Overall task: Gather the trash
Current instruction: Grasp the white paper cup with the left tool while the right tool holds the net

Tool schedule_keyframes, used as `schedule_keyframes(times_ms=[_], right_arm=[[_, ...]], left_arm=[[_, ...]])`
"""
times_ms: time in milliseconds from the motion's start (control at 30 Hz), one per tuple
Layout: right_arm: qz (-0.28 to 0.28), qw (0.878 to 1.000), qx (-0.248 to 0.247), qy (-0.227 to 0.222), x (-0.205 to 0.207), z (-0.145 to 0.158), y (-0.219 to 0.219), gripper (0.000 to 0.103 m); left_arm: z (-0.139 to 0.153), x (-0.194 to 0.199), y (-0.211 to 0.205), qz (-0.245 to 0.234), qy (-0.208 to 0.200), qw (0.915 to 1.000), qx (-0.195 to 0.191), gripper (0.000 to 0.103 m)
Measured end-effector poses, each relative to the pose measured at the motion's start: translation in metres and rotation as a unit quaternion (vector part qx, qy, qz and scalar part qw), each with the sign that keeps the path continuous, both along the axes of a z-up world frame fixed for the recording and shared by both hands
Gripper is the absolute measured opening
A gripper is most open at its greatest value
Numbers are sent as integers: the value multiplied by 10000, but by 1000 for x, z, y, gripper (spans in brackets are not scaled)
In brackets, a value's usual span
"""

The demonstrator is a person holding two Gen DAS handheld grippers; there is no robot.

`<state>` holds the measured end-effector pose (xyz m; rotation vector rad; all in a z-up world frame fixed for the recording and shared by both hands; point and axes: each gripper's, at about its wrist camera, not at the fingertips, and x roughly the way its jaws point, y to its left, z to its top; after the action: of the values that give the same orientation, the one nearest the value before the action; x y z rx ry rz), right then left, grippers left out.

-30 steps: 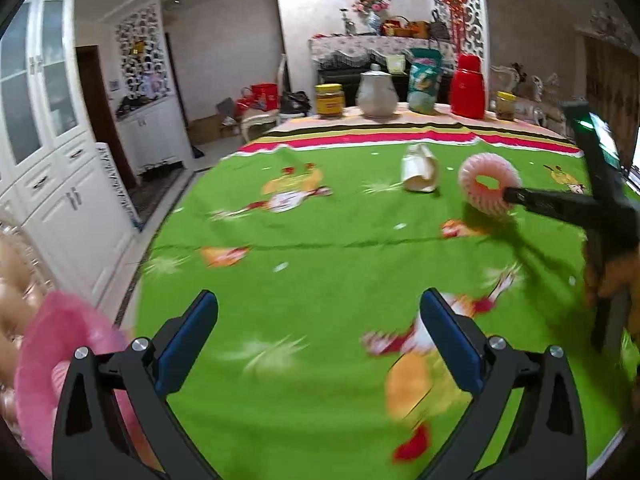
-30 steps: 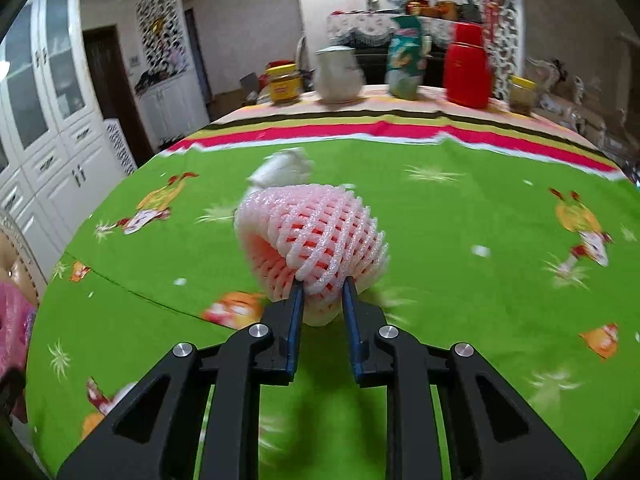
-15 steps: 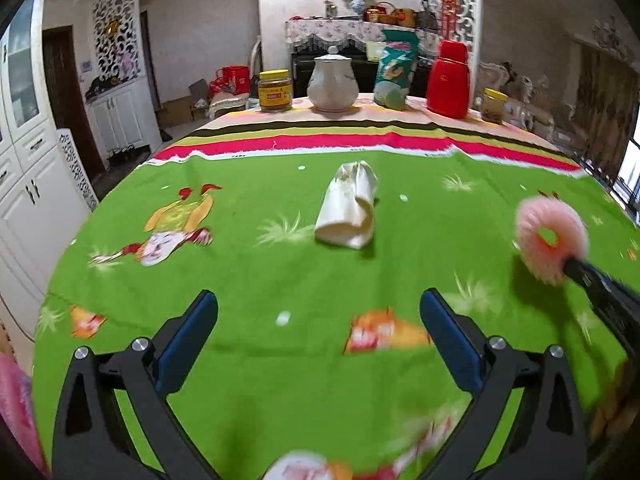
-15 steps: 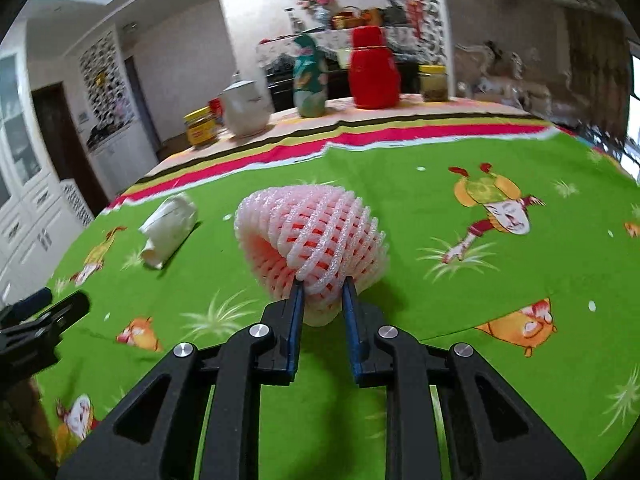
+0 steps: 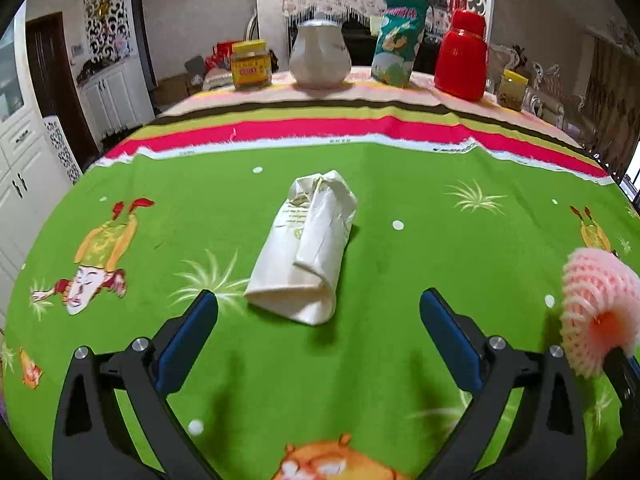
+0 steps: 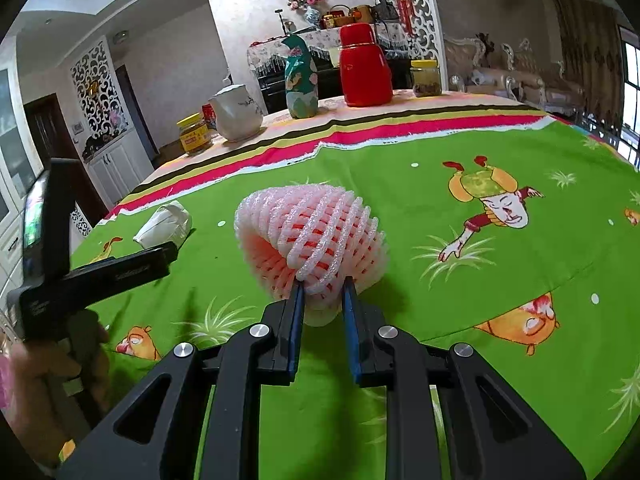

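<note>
A crumpled white paper wrapper lies on the green tablecloth, straight ahead of my left gripper. That gripper is open, its blue pads wide apart and just short of the wrapper's near end. My right gripper is shut on a pink foam fruit net, held above the cloth. In the left wrist view the pink foam fruit net shows at the right edge. In the right wrist view the white paper wrapper lies at far left, with the left gripper's body in front of it.
Along the striped far edge of the table stand a yellow-lidded jar, a white teapot, a green bag, a red thermos and a small jar. White cabinets line the left wall.
My left gripper has swept toward the white wrapper, which now lies large and centred just ahead of its open pads. The right gripper has swung with the foam net and now holds still.
</note>
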<state>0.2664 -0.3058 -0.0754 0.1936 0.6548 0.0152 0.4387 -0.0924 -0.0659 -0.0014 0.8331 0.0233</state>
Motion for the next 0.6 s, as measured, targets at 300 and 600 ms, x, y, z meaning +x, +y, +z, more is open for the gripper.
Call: schedule_keyframes(times_ms=[300, 600], right_arm=[[6, 9999, 89, 89, 4, -2, 0, 20], [0, 9997, 204, 137, 6, -4, -3, 20]], left_arm=[[-12, 29, -3, -9, 275, 9995, -139, 98], [-29, 43, -6, 12, 590, 9983, -23, 97]])
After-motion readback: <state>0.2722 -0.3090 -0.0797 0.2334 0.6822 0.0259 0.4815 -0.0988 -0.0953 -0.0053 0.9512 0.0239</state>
